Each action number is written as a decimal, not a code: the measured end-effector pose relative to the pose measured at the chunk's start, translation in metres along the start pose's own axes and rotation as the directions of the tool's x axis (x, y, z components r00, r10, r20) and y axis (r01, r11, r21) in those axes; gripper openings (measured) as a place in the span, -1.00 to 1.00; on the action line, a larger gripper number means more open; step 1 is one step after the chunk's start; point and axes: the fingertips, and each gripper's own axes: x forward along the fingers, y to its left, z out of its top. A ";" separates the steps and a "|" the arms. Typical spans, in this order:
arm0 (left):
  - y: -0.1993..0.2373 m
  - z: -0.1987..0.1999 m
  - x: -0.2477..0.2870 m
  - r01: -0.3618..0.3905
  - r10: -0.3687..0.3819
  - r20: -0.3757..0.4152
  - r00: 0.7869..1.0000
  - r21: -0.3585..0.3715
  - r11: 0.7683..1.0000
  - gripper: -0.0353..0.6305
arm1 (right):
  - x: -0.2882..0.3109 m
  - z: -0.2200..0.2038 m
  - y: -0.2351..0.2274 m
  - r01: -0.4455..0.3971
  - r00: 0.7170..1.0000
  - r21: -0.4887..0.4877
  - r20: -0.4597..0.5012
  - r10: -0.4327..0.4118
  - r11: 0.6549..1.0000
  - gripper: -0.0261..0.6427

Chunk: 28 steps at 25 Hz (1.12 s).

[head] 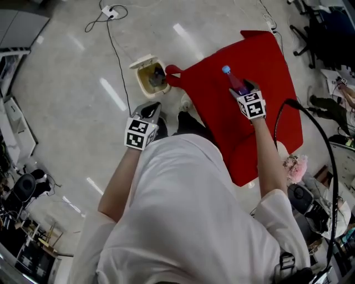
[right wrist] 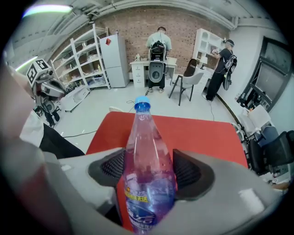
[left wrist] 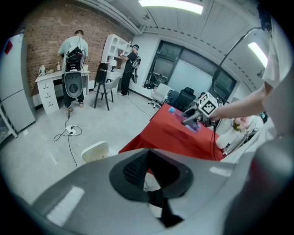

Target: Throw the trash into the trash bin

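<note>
The red surface (head: 272,116) carries nothing else; a trash bin (head: 141,83) stands open on the floor at its corner. The left gripper (head: 151,111) is closed and empty; the right gripper (right wrist: 149,170) clamps a bottle (right wrist: 148,137) above the surface

Red cloth (head: 274,77) is draping the table. White power strip (head: 108,11) is lying on the floor (head: 66,111), black cable (head: 117,55) trailing. One person (right wrist: 158,43) is standing at a white desk (right wrist: 140,71), a second person (right wrist: 221,57) at shelving (right wrist: 204,41).
</note>
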 end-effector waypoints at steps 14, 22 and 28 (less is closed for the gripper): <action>0.052 -0.034 -0.047 -0.033 0.036 0.041 0.999 -0.077 0.997 -0.88 | 0.022 0.102 0.150 -0.178 0.979 -0.017 0.100 0.179 0.984 0.02; 0.081 -0.051 -0.062 -0.048 0.055 0.056 0.997 -0.110 0.993 -0.88 | 0.039 0.144 0.207 -0.265 0.954 0.025 0.153 0.258 0.964 0.02; 0.115 -0.067 -0.059 -0.057 0.069 0.068 0.995 -0.169 0.984 -0.88 | 0.069 0.166 0.258 -0.345 0.928 0.009 0.152 0.340 0.939 0.02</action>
